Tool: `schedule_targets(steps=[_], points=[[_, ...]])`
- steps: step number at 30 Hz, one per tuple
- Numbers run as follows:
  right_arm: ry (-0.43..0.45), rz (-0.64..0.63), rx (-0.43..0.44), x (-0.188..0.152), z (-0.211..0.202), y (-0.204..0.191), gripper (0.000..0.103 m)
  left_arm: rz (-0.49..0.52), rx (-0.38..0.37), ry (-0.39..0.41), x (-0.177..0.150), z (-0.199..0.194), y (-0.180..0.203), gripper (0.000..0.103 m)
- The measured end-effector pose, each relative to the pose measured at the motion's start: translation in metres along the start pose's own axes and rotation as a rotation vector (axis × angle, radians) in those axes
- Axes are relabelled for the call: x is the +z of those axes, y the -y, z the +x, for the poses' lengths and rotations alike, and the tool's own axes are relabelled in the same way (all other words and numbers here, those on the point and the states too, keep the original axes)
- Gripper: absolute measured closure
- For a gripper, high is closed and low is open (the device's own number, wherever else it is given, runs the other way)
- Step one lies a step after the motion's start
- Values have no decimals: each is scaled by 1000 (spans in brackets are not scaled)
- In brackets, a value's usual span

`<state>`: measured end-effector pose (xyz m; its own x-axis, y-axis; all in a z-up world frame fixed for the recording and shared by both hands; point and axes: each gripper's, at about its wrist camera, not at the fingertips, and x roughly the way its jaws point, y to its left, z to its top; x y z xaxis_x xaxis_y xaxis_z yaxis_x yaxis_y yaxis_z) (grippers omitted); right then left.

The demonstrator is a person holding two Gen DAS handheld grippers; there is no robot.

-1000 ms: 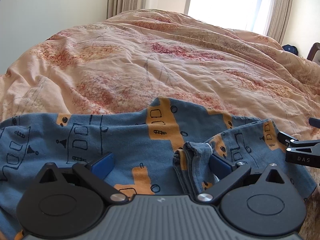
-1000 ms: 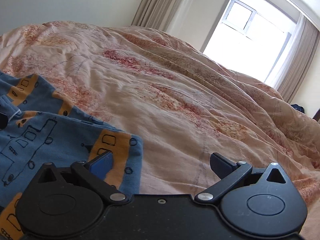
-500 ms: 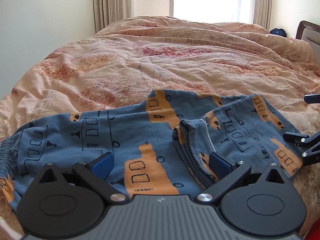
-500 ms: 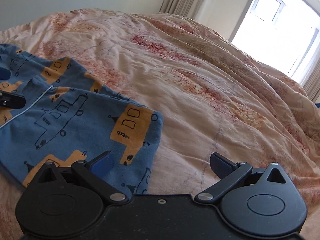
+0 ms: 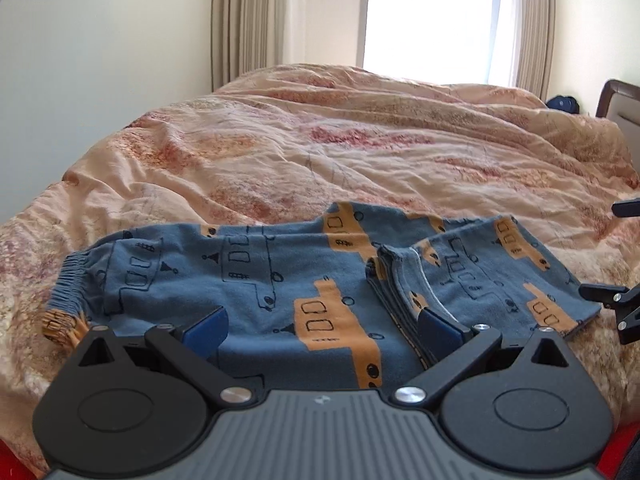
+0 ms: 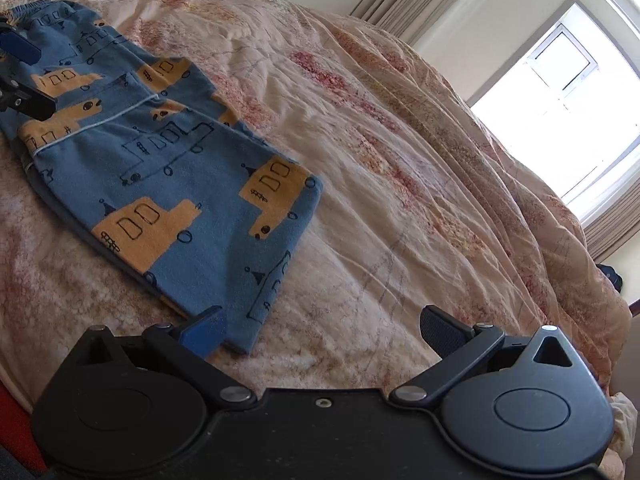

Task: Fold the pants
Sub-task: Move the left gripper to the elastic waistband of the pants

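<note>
pants – blue, orange print, folded | left claw released | right claw released

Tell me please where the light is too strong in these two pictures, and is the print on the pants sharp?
Left wrist view: the window is blown out white, while the pants show a sharp print. Right wrist view: the window glares at right, and the pants stay sharp but curved by the fisheye.

Soft matt knit cloth pants w/ gathered elastic waistband, crinkled matt cotton-look quilt, matt black plastic left gripper w/ shiny metal pivot pins, ribbed grey housing, right gripper matt black plastic too
</note>
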<state>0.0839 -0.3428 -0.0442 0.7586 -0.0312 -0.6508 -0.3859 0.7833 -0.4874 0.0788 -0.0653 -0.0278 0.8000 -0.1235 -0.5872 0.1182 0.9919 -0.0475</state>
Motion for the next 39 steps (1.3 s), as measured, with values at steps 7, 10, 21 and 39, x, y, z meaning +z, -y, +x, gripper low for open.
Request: schedule_targets(steps=[7,10,21,39], points=[[204,-74,120,75,5,-32,1,-169,109,107,18,-42,-52,0],[240,-137,193,104,20,-58,1,-217,158,107,17,-53,-78,0],[253,-73,207,115,64,-88,1,-314,217,44,-21,-44,-124,0],[269,-38,168,109,67,-94,1,-105,107,87,-15,-17,-76,0]])
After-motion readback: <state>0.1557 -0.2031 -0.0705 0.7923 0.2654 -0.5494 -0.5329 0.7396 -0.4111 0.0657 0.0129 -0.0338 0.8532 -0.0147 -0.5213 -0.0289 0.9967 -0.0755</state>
